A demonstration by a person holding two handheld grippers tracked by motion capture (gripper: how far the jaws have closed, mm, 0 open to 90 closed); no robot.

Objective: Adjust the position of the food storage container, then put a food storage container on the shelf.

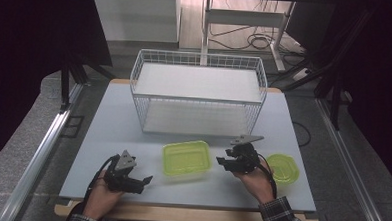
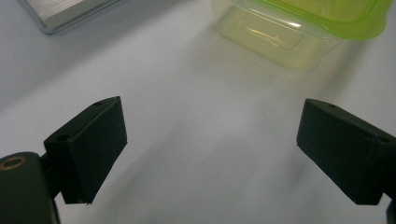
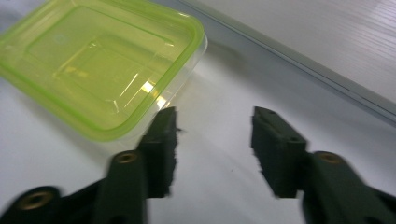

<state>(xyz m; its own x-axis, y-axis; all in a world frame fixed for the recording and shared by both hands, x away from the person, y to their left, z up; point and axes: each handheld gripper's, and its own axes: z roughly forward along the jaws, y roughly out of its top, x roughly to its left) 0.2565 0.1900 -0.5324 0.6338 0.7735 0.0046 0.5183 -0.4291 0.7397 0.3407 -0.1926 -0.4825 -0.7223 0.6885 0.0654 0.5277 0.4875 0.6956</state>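
Container point(image 1: 186, 159) between left gripper point(image 1: 147, 180), right gripper point(image 1: 221, 161).

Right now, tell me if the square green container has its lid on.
Lid on: the square container shows a flat green lid across its top; nothing visible inside.

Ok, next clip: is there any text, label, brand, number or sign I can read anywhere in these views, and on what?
None readable in any view.
Square yellow-green clear plastic container: no label or print; its moulded lid is plain in both gripper views.
Small round yellow-green plastic container: no text visible.
White wire basket: no tag or sign.
Black left claw and right claw: no markings, only screw holes.
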